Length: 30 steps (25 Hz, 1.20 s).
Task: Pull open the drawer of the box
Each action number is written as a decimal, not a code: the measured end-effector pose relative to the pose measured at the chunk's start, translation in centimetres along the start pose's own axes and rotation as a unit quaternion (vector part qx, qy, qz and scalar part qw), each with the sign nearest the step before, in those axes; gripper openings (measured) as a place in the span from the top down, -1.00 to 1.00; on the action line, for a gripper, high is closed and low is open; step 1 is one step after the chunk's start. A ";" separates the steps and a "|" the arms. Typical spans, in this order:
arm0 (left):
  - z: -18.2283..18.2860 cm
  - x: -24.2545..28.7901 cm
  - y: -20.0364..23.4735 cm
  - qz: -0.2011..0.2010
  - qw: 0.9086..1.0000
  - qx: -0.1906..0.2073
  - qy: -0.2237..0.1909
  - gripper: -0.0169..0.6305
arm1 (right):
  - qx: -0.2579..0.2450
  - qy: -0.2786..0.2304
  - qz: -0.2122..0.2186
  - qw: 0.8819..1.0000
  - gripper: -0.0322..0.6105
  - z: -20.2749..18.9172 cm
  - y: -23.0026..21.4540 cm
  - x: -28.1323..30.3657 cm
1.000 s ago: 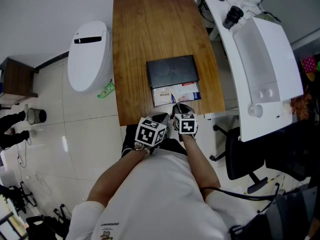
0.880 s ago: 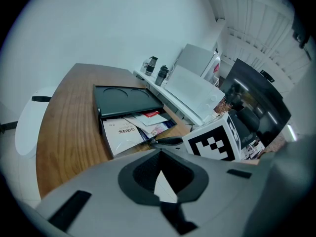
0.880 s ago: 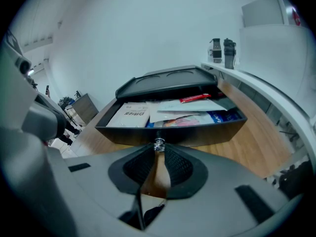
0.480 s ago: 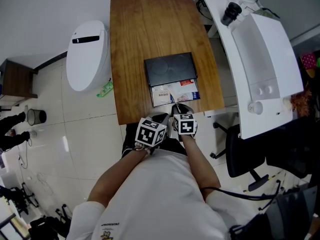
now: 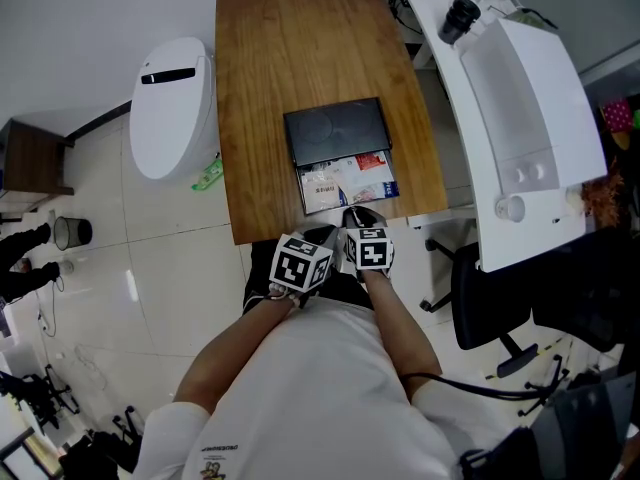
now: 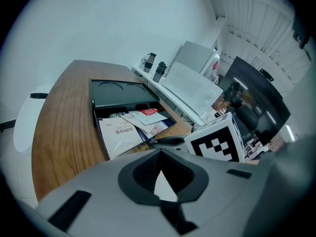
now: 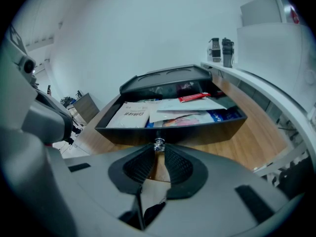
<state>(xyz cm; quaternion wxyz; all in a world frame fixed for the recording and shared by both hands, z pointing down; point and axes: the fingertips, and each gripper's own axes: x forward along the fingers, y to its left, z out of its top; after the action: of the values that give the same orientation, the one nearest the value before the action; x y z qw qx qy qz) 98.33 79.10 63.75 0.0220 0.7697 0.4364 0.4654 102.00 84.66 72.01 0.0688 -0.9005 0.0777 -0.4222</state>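
Matt black flat plastic box (image 5: pixel 335 131), black open drawer (image 7: pixel 197 130), white, red and blue printed papers (image 5: pixel 348 182) inside, warm brown wood-grain table (image 5: pixel 300 38).

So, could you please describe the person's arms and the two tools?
Both the left tool and right tool have grey bodies with dark linings, and each carries a white cube with black square markers. The person wears a white short-sleeved shirt.
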 end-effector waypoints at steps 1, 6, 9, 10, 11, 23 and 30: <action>-0.1 0.0 0.0 0.000 1.000 0.000 0.001 0.95 | 0.000 0.000 0.000 1.000 0.73 -0.1 0.0 0.0; -0.3 0.0 -0.2 0.001 1.000 0.000 0.002 0.95 | 0.001 -0.002 0.000 1.000 0.73 -0.3 -0.1 -0.1; -0.5 -0.1 -0.3 0.002 1.000 0.000 0.001 0.95 | 0.002 -0.006 0.001 1.000 0.73 -0.3 -0.1 0.0; -0.6 -0.1 -0.3 0.003 1.000 -0.001 0.000 0.95 | 0.003 -0.007 0.001 1.000 0.73 -0.3 -0.1 0.0; -0.6 -0.2 -0.3 0.004 1.000 -0.003 -0.001 0.95 | 0.003 -0.008 0.002 1.000 0.73 -0.3 -0.1 0.0; -0.2 -2.8 1.1 0.046 0.997 -0.046 -0.043 0.95 | 0.026 -0.029 0.018 0.999 0.73 -0.7 -0.8 -3.6; 0.7 -6.0 3.1 0.065 0.995 -0.032 -0.063 0.95 | 0.051 -0.081 0.005 0.995 0.93 2.3 -0.9 -6.5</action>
<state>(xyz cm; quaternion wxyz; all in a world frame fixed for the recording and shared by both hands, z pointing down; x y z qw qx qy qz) 99.70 73.29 60.54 0.0439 0.8232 0.3676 0.4304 99.71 86.93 65.81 0.1227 -0.9267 0.0544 -0.3511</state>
